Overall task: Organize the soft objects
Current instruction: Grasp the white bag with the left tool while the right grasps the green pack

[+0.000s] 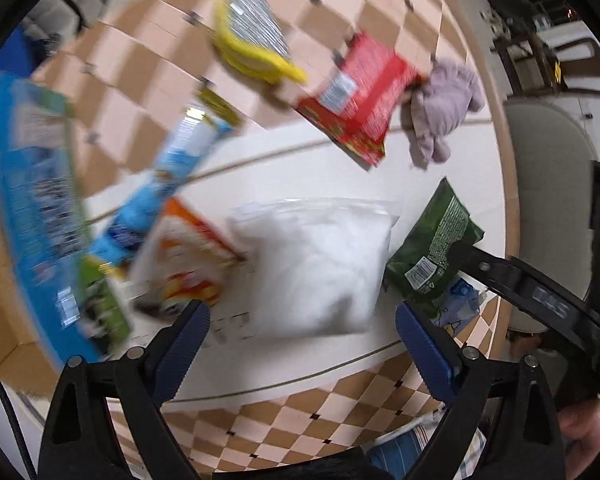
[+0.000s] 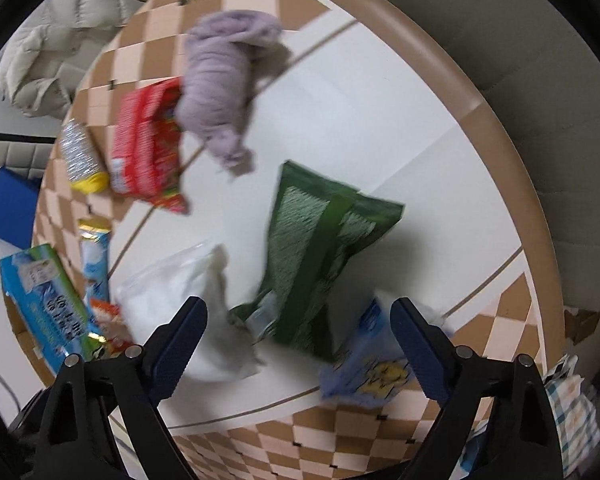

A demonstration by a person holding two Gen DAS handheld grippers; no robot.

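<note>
Soft packs lie scattered on a round table [image 1: 284, 160]. In the left wrist view a clear bag of white stuffing [image 1: 311, 264] sits just ahead of my open, empty left gripper [image 1: 301, 324]. A green snack bag [image 1: 431, 252], a red snack bag [image 1: 359, 96] and a lilac plush toy [image 1: 443, 108] lie beyond. In the right wrist view my open, empty right gripper [image 2: 300, 320] hovers over the green bag [image 2: 319, 256], with the white bag [image 2: 188, 304] to its left, a blue tissue pack [image 2: 367, 360] to its right, and the lilac plush [image 2: 224, 84] and red bag [image 2: 148, 148] farther off.
A yellow-rimmed silver pack [image 1: 252, 36], a blue tube pack [image 1: 172, 184], an orange pack [image 1: 188, 256] and a large blue box [image 1: 32, 208] crowd the left side. The table's tan rim [image 2: 511, 152] curves on the right. A puffy jacket [image 2: 64, 36] lies beyond the table.
</note>
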